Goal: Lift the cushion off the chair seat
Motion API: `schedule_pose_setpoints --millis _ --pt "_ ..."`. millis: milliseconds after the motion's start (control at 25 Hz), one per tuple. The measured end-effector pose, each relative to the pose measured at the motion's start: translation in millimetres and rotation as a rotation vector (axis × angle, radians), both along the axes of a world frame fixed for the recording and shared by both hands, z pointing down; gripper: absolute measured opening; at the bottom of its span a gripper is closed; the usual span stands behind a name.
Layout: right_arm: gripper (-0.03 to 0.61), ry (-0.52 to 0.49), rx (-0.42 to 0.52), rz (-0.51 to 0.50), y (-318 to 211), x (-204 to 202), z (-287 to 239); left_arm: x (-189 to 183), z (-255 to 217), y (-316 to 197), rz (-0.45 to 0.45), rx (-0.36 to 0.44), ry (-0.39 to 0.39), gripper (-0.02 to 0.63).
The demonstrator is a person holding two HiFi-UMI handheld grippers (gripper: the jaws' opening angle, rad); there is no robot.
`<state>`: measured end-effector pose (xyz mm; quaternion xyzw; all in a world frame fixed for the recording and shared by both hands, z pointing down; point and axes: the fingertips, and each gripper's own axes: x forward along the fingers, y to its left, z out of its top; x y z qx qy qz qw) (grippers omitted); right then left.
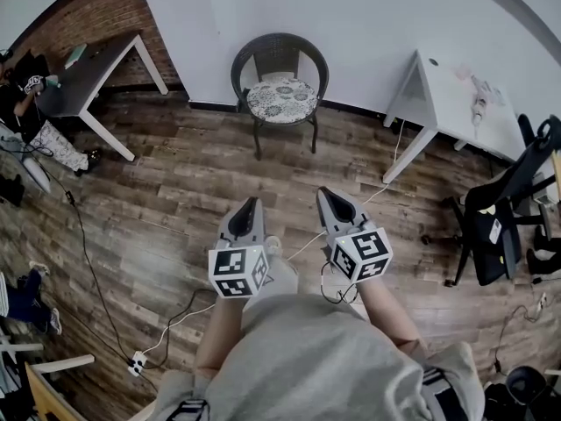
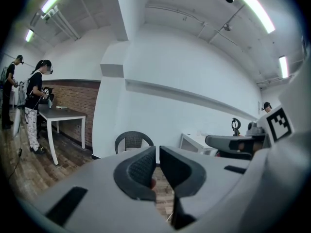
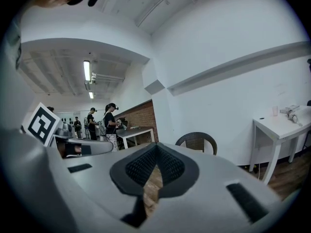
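A dark wicker chair stands against the white wall, with a round floral cushion lying on its seat. Both grippers hover over the wood floor well short of the chair and point toward it. My left gripper has its jaws drawn together with nothing between them. My right gripper is shut and empty too. The chair shows above the left gripper in the left gripper view. In the right gripper view the chair sits to the right of the right gripper.
A white table stands right of the chair and a grey table to its left, with a person beside it. A black office chair is at the right. Cables and a power strip lie on the floor.
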<state>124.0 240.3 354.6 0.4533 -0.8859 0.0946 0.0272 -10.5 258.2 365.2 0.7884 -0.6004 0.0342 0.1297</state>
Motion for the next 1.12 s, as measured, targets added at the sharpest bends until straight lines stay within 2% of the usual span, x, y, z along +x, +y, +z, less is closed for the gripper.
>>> schedule_pose_setpoints --millis 480,1120 --pt "0.003 0.021 -0.005 -0.018 -112 -31 -10 -28 -6 -116 0.011 -0.018 -0.011 0.025" --pt "0.003 0.027 -0.013 0.026 -261 -76 -9 -70 1 -267 0.072 -0.037 -0.011 0.025"
